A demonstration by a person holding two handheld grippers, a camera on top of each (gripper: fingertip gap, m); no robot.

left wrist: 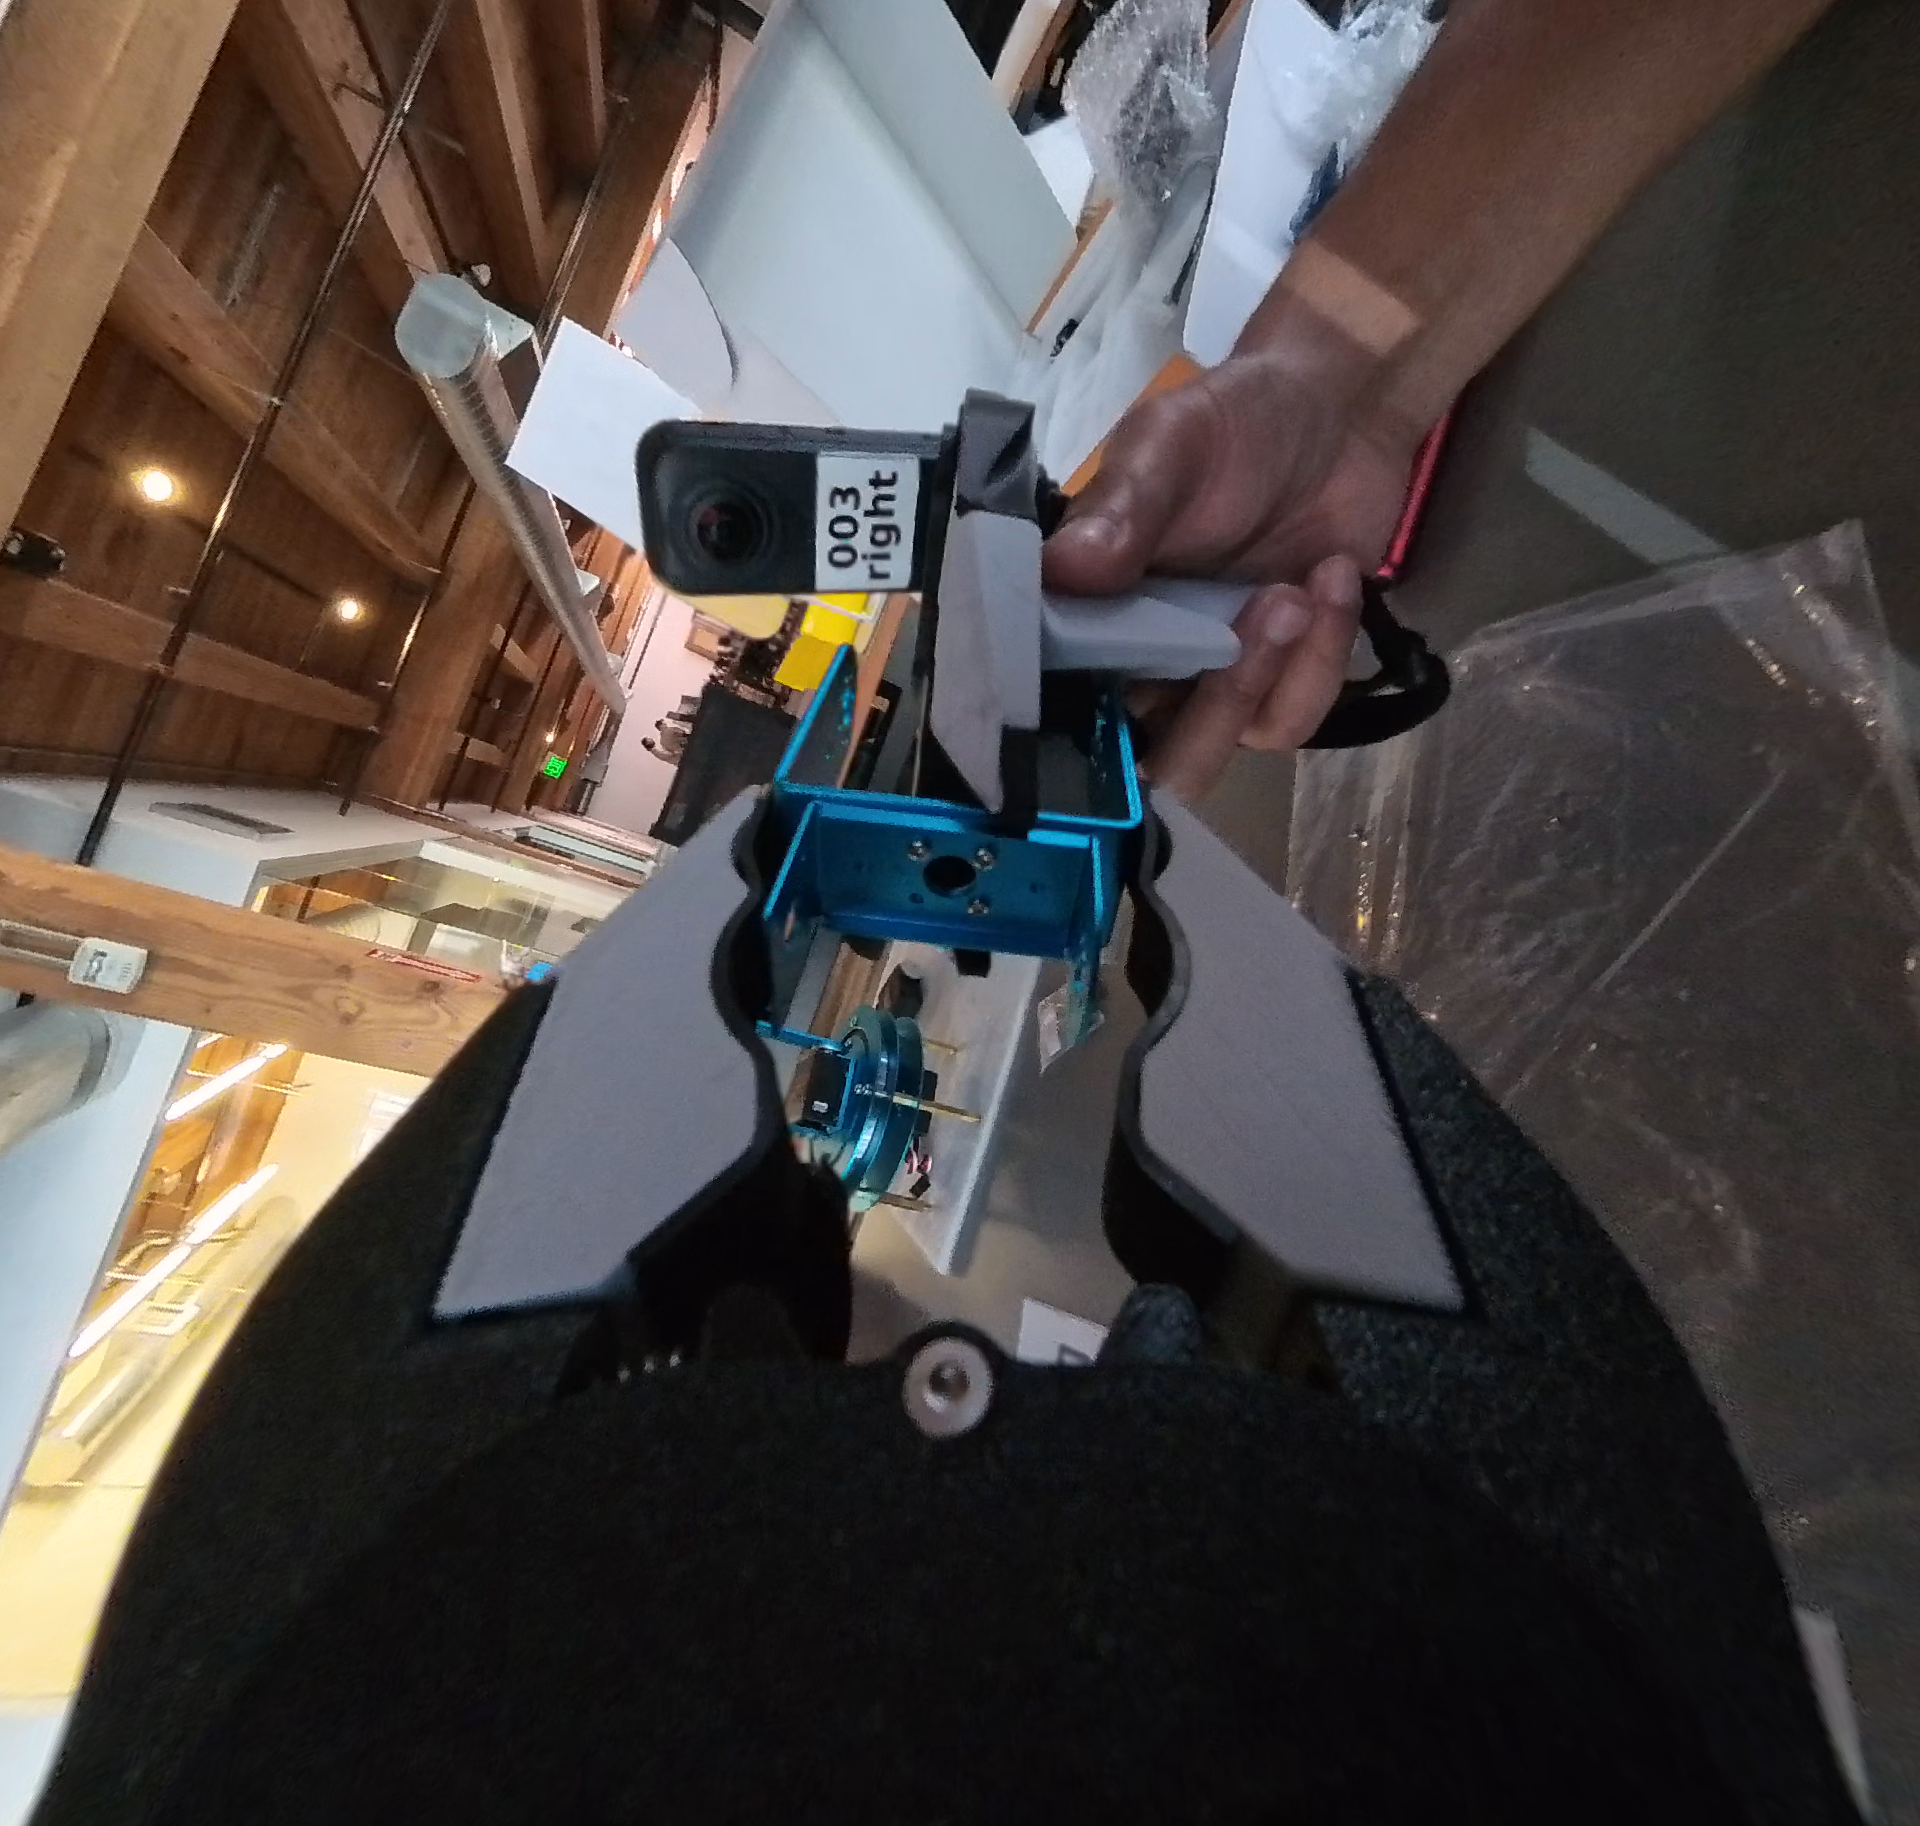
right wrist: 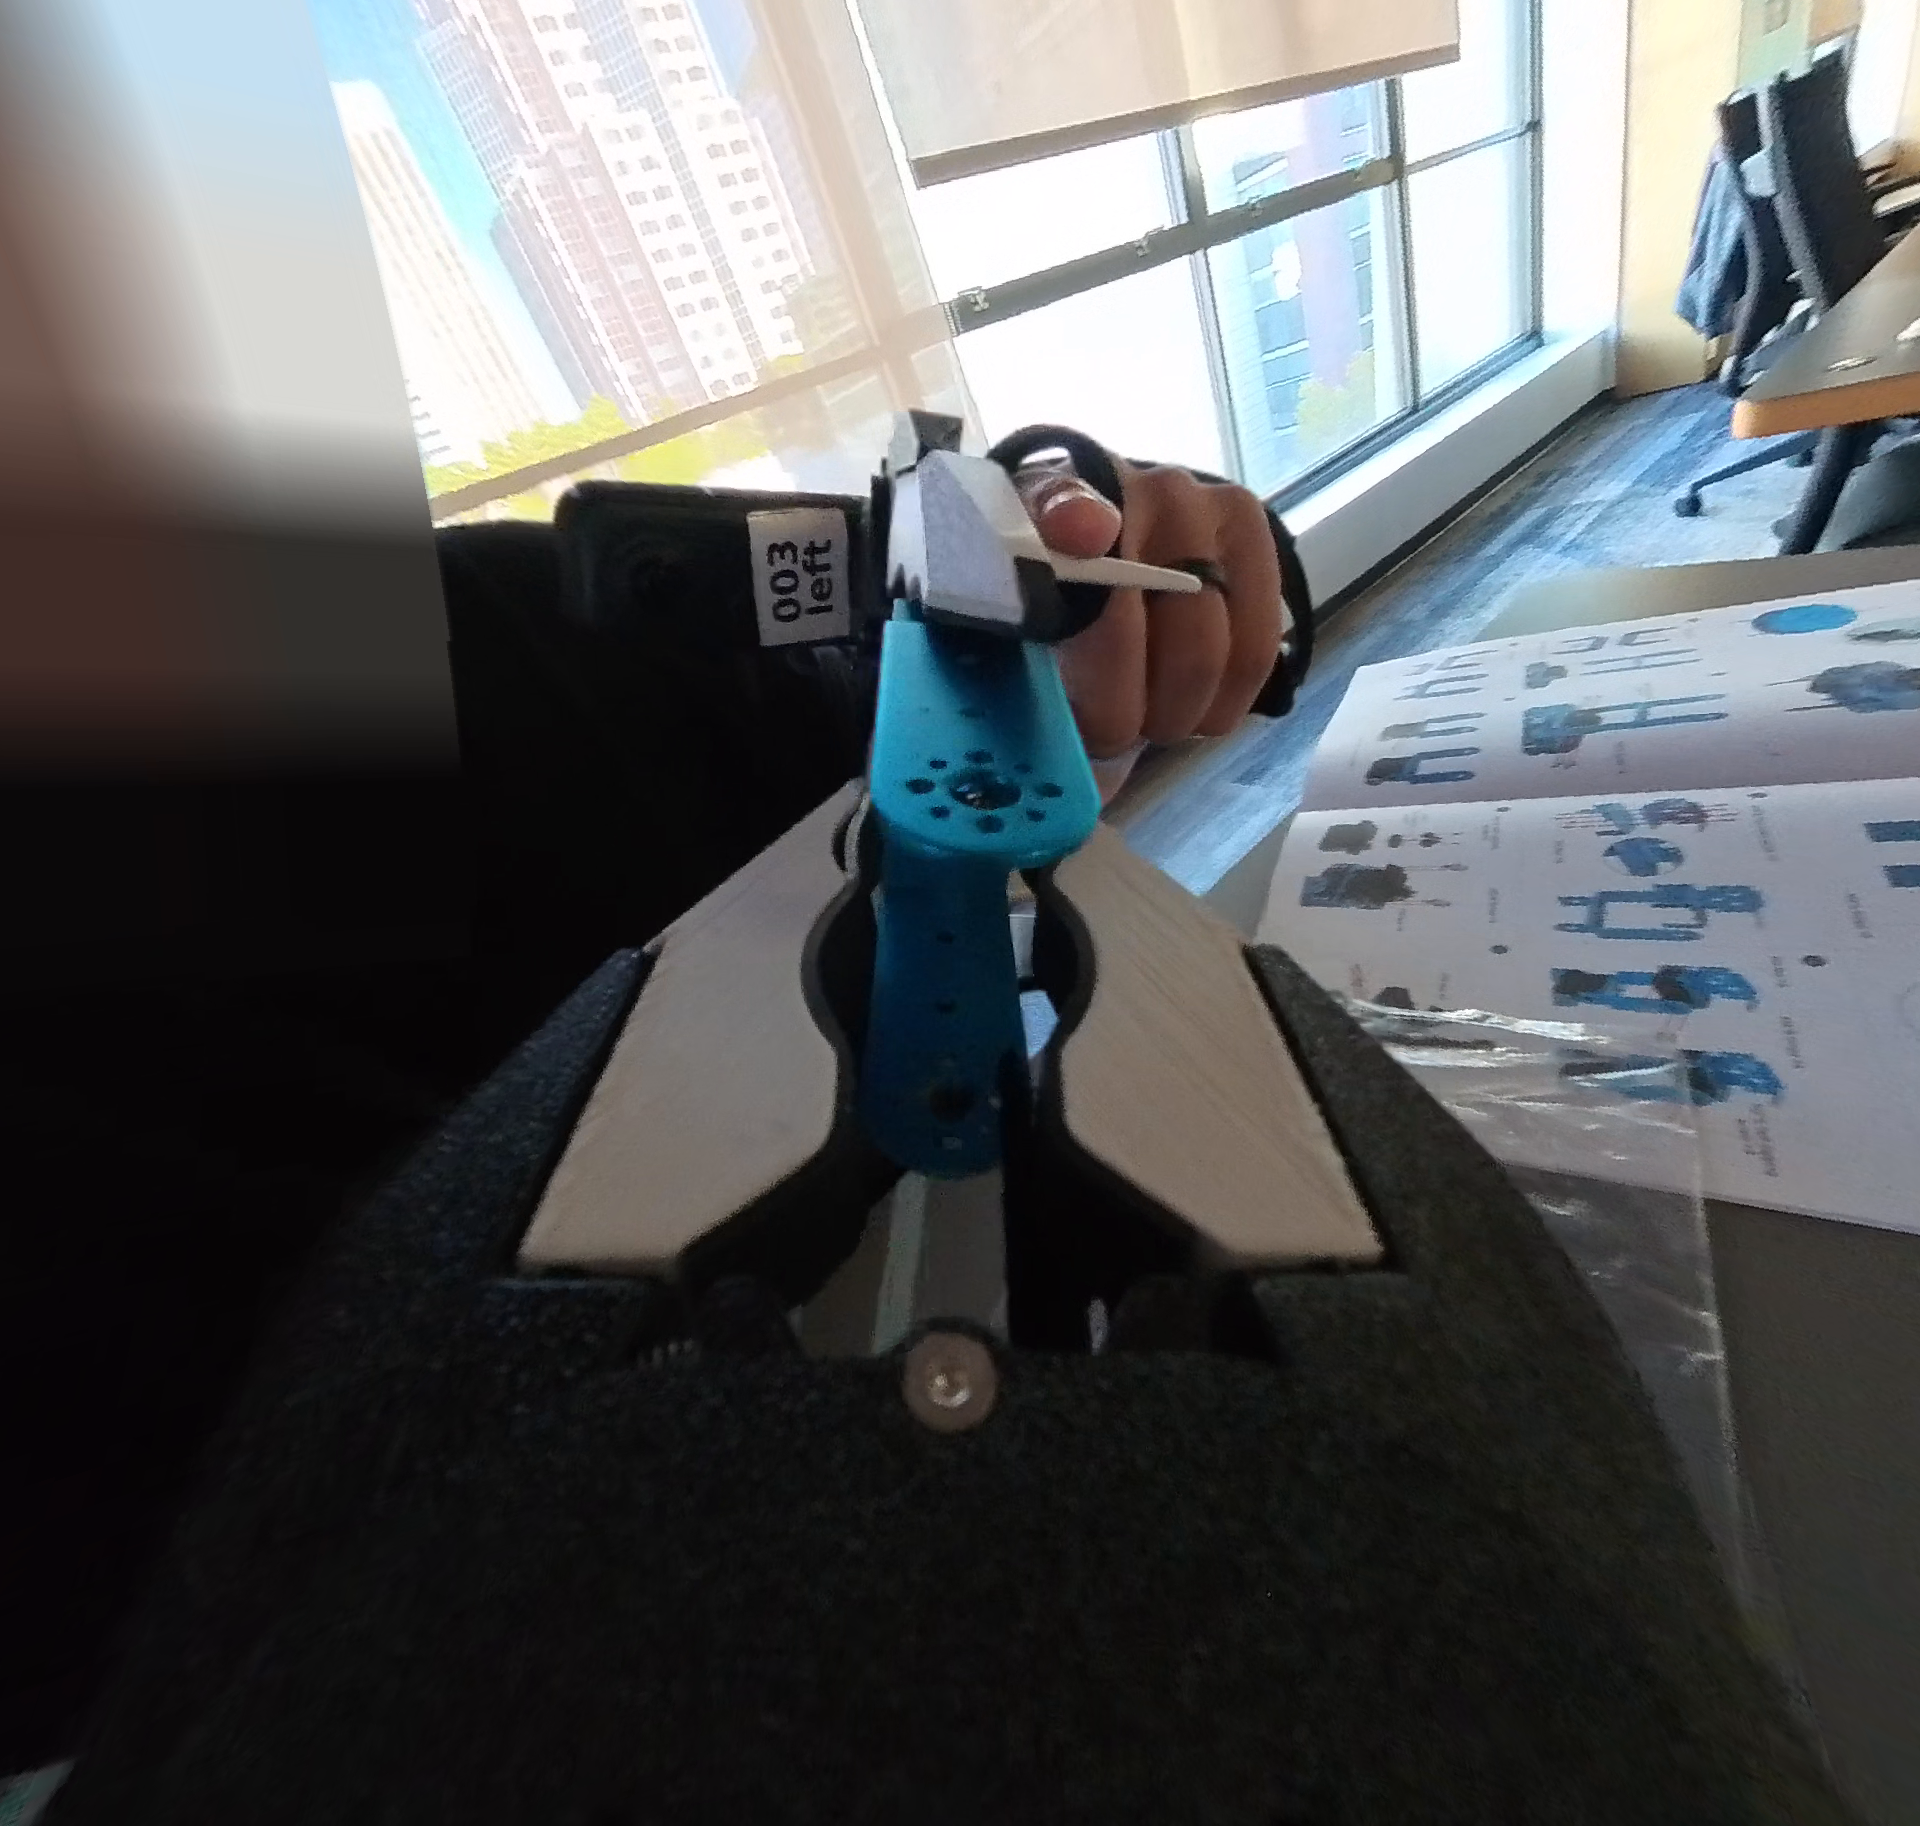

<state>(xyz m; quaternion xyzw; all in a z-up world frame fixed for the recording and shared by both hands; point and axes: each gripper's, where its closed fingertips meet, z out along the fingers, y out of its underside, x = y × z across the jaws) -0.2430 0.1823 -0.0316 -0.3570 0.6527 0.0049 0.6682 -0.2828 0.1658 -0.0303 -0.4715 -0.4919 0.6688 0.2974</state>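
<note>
A blue metal bracket assembly [left wrist: 940, 883] with screw holes is held up in the air between both grippers. My left gripper [left wrist: 951, 841] is shut on it, grey fingers [left wrist: 644, 1028] at each side of the U-shaped bracket. A blue round disc with brass pins [left wrist: 878, 1080] hangs at its lower end. The right gripper [left wrist: 987, 716], held by a hand [left wrist: 1226, 509], meets the bracket from the far side. In the right wrist view my right gripper [right wrist: 966, 841] is shut on a blue plate of the assembly [right wrist: 935, 955]. The left gripper [right wrist: 966, 571] holds its far end.
A clear plastic bag [left wrist: 1662, 893] lies on the grey desk [left wrist: 1714, 374]. White open boxes [left wrist: 883, 166] and bubble wrap [left wrist: 1143, 62] stand behind. A printed instruction sheet [right wrist: 1610, 893] lies at the right, partly under clear plastic [right wrist: 1558, 1080]. Windows [right wrist: 1299, 270] and office chairs [right wrist: 1787, 166] are beyond. Left and right tips are no more than a few centimetres apart.
</note>
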